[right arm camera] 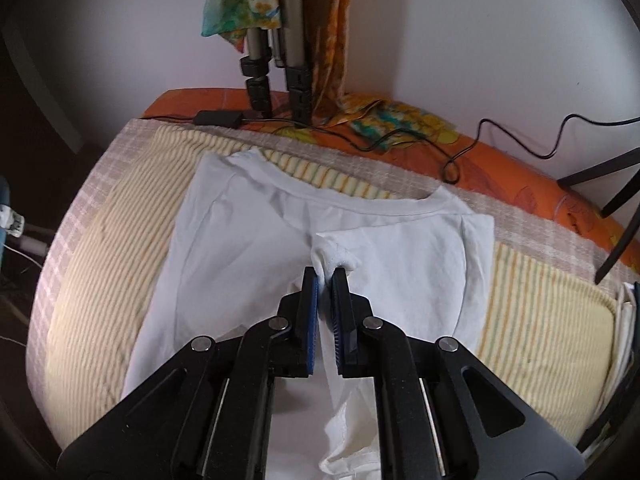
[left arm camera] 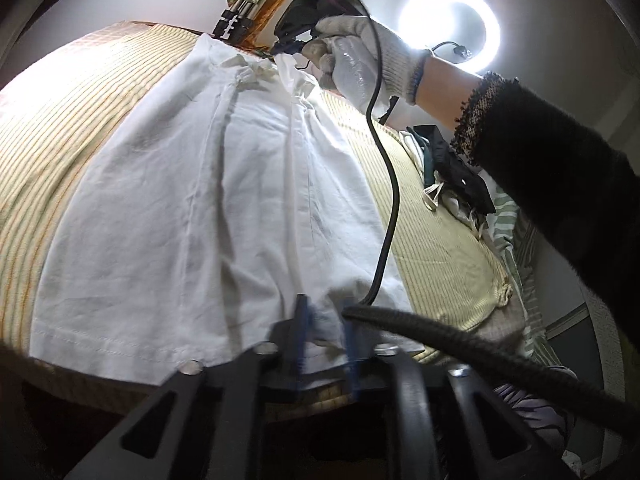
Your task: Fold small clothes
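Right wrist view: right tool [right arm camera: 325, 276] pinches a bunched sleeve of the white T-shirt [right arm camera: 256, 240], spread on the striped bed cover [right arm camera: 536, 320]. Left tool [left arm camera: 325, 312] stands slightly parted around the hem — grip uncertain, blurred. Lay the fold flat and aligned before letting go. Shirt's near edge is hidden.

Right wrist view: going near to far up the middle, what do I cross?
right gripper with a bunched fold of cloth between its pads → white T-shirt lying flat → striped cover → orange sheet with a black cable → tripod legs by the wall.
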{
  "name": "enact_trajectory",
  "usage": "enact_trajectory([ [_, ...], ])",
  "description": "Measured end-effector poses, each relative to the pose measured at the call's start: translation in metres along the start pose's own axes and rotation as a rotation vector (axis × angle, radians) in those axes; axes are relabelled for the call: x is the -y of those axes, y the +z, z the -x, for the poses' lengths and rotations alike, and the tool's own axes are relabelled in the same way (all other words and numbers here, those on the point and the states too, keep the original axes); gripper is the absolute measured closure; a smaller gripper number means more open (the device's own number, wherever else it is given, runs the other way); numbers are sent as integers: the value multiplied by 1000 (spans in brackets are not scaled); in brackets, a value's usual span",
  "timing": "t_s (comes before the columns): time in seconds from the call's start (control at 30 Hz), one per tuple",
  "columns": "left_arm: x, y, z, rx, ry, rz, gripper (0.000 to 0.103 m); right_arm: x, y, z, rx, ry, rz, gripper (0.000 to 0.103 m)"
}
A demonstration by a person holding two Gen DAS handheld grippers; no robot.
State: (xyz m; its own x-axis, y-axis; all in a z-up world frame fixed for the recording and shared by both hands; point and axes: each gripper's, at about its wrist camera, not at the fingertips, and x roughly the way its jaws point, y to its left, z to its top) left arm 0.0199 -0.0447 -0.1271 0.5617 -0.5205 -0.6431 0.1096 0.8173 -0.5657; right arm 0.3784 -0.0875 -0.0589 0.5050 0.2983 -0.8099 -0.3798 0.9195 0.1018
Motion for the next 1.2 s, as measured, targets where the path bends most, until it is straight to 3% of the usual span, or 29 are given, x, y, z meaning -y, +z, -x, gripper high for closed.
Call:
enact_trajectory([
  [0.1,-1,-3,7,13,25,-16,76,5,-3,26,68,52,-9,66],
  [0.17,0,-5,10,25,33,-22,75,21,-7,48,114,84,-50,59],
  [0.3,4,-4,7,22,40,-33,69,53,-23,72,91,113,-133,59],
  [0.5,4,1,-8,-17,71,-21,68,47,-60,56,-36,126,-50,59],
  [0.63,0,1,-13,-27,74,-7,84,36,-74,32,-92,33,13,59],
  [0.67,0,1,-14,-29,70,-11,92,35,-76,27,-98,28,16,68],
  [0.7,-1,1,-15,-33,67,-12,96,35,-76,23,-101,31,13,91],
  [0.73,-3,1,-16,-34,60,-4,101,35,-77,19,-107,37,7,98],
  [0.9,-5,-4,-6,-25,15,25,103,35,-77,25,-79,111,-25,99],
  [1.03,-2,-10,-2,-35,33,7,103,27,-77,23,-94,198,-32,99],
  [1.1,1,-11,4,-29,49,-13,98,21,-79,29,-85,188,-27,98],
  [1.13,3,-12,8,-23,62,-31,87,21,-80,35,-74,195,-28,96],
  [1.17,5,-12,12,-16,71,-50,79,22,-82,43,-65,220,-33,90],
  [1.2,7,-12,17,-3,84,-71,79,24,-85,54,-49,239,-45,82],
])
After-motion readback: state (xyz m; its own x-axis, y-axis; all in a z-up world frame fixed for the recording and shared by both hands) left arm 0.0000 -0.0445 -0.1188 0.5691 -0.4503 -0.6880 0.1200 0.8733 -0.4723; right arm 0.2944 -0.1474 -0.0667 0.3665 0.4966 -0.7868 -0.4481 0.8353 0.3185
